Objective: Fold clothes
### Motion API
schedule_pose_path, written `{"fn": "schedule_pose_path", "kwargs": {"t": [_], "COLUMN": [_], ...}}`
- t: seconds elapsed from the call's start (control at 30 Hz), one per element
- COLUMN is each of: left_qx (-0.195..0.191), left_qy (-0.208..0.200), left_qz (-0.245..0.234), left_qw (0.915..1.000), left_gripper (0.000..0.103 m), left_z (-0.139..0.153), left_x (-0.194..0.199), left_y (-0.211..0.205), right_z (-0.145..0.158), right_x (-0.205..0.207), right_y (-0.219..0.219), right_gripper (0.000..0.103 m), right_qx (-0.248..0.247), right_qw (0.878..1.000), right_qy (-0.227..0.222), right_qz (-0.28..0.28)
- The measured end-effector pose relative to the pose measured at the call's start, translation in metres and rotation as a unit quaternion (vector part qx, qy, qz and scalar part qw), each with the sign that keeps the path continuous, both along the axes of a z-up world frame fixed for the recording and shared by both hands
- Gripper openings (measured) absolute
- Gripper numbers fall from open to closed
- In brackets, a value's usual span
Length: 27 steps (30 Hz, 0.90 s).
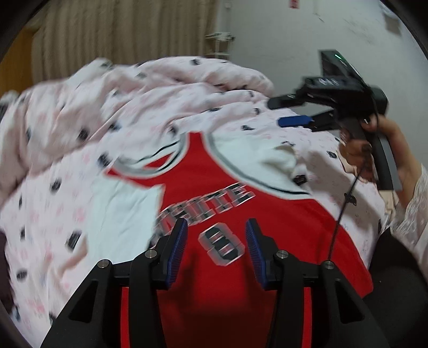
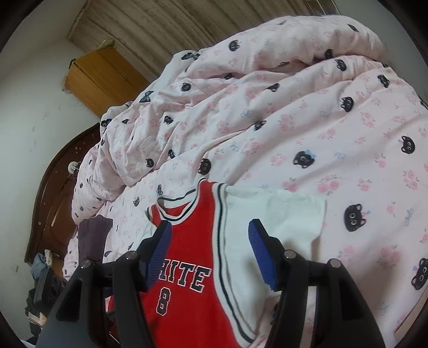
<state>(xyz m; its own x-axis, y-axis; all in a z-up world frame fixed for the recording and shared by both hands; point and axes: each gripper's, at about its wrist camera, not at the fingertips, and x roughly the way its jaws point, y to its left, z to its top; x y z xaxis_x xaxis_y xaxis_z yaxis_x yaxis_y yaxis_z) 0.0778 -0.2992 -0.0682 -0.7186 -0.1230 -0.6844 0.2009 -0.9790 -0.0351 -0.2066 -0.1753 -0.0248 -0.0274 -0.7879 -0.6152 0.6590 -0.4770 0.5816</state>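
Bed: a pink bedsheet (image 2: 334,150) printed with black cat faces and roses covers the whole bed; the shirt lies on it.
Duvet: a bunched duvet (image 2: 240,88) in the same print is piled from 9 to 1 o'clock in the right wrist view, beyond the shirt.
Headboard: a dark wooden headboard (image 2: 53,192) curves along 9 o'clock of the right wrist view.
Cabinet: an orange-brown cabinet (image 2: 104,77) stands against the wall at 10 o'clock in that view, below a ribbed curtain (image 2: 165,24).
Shirt: a red jersey-print shirt (image 2: 192,235) with white sleeves lies flat, front up, collar pointing away from both cameras; lettering ending "HITE" and a number 8 show on the chest. One white sleeve (image 2: 289,216) spreads toward 3 o'clock in the right wrist view.
Dark cloth: a purple-grey cloth (image 2: 93,235) lies on the sheet at 8 o'clock of the right wrist view, apart from the shirt.
Left gripper: the left gripper (image 1: 216,250) sits above the red chest near the number; its blue-padded fingers (image 1: 178,250) are spread wide with nothing between them.
Right gripper: the right gripper (image 2: 208,254) is above the shirt's chest and striped armhole; its fingers (image 2: 260,254) stand wide apart and grasp nothing. In the left wrist view it appears at 2 o'clock, blurred, held by the person's right hand (image 1: 374,152).
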Motion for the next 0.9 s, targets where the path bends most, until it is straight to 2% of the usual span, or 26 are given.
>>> {"fn": "schedule_pose_path", "kwargs": {"t": [0.13, 0.23, 0.37, 0.47, 0.67, 0.83, 0.87, 0.9], "left_qx": [-0.008, -0.019, -0.056, -0.095, -0.132, -0.184, -0.188, -0.184], "left_qy": [-0.011, -0.026, -0.048, -0.064, -0.109, -0.116, -0.115, -0.115], "left_qz": [-0.035, -0.055, -0.071, -0.069, -0.068, -0.042, -0.036, -0.036], "left_qw": [0.9993, 0.998, 0.9948, 0.991, 0.9829, 0.9751, 0.9747, 0.9755], "left_gripper": [0.04, 0.04, 0.04, 0.04, 0.04, 0.04, 0.039, 0.03], "left_z": [-0.001, -0.008, -0.017, -0.029, -0.054, -0.062, -0.062, -0.063], "left_x": [-0.046, -0.083, -0.123, -0.15, -0.187, -0.199, -0.202, -0.203], "left_y": [0.031, 0.053, 0.079, 0.096, 0.112, 0.12, 0.121, 0.12], "right_z": [-0.006, -0.01, -0.014, -0.018, -0.023, -0.024, -0.024, -0.025], "right_x": [-0.024, -0.034, -0.042, -0.05, -0.062, -0.068, -0.07, -0.071], "right_y": [0.022, 0.037, 0.049, 0.058, 0.066, 0.072, 0.073, 0.074], "right_gripper": [0.066, 0.072, 0.073, 0.073, 0.073, 0.073, 0.073, 0.073], "right_qx": [-0.013, -0.004, 0.018, 0.015, 0.001, -0.009, -0.011, -0.014], "right_qw": [0.999, 0.999, 0.998, 0.997, 0.994, 0.992, 0.992, 0.991], "right_qy": [-0.042, -0.049, -0.054, -0.069, -0.102, -0.112, -0.114, -0.117], "right_qz": [-0.015, -0.014, -0.015, -0.034, -0.047, -0.054, -0.057, -0.06]}}
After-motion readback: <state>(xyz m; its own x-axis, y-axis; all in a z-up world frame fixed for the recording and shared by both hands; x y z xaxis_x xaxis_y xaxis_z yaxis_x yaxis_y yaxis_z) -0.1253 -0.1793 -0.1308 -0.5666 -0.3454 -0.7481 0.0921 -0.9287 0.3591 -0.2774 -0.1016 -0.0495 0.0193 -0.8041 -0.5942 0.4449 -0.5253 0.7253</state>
